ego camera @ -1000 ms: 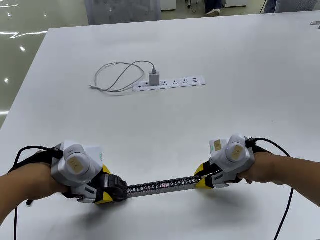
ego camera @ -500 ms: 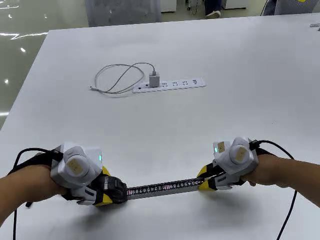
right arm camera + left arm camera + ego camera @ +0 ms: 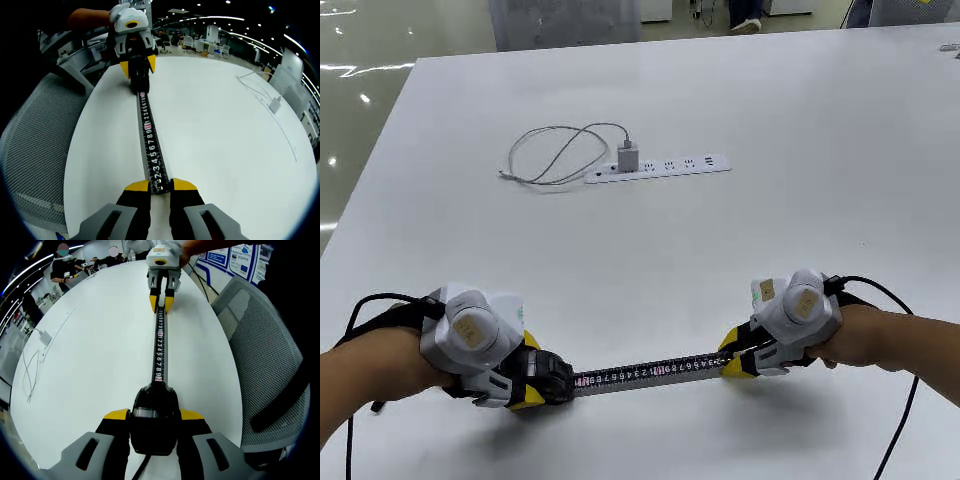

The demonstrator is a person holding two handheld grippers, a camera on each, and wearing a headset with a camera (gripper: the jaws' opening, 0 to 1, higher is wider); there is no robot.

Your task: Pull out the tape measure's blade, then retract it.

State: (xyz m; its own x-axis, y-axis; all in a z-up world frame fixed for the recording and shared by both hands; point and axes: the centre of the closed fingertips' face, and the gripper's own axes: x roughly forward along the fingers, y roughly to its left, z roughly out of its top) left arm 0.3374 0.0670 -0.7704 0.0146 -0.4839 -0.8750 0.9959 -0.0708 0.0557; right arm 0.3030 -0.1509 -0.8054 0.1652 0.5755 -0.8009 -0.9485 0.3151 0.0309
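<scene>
The black tape measure case (image 3: 155, 415) sits between the yellow-tipped fingers of my left gripper (image 3: 538, 376), which is shut on it at the table's near left. Its dark numbered blade (image 3: 650, 371) runs flat just above the white table to my right gripper (image 3: 732, 356), which is shut on the blade's end (image 3: 158, 186). In the left gripper view the blade (image 3: 159, 342) stretches away to the right gripper (image 3: 162, 301). In the right gripper view the blade (image 3: 147, 135) leads back to the case (image 3: 139, 77) and the left gripper (image 3: 136, 65).
A white power strip (image 3: 660, 166) with a plugged charger (image 3: 628, 157) and a coiled white cable (image 3: 555, 152) lies mid-table, well beyond the grippers. A grey mesh chair (image 3: 265, 365) stands at the table's near edge. The white table (image 3: 770, 120) spreads wide beyond.
My right gripper has moved a little to the right with the blade's end, so slightly more blade shows. The left gripper and case have stayed put.
</scene>
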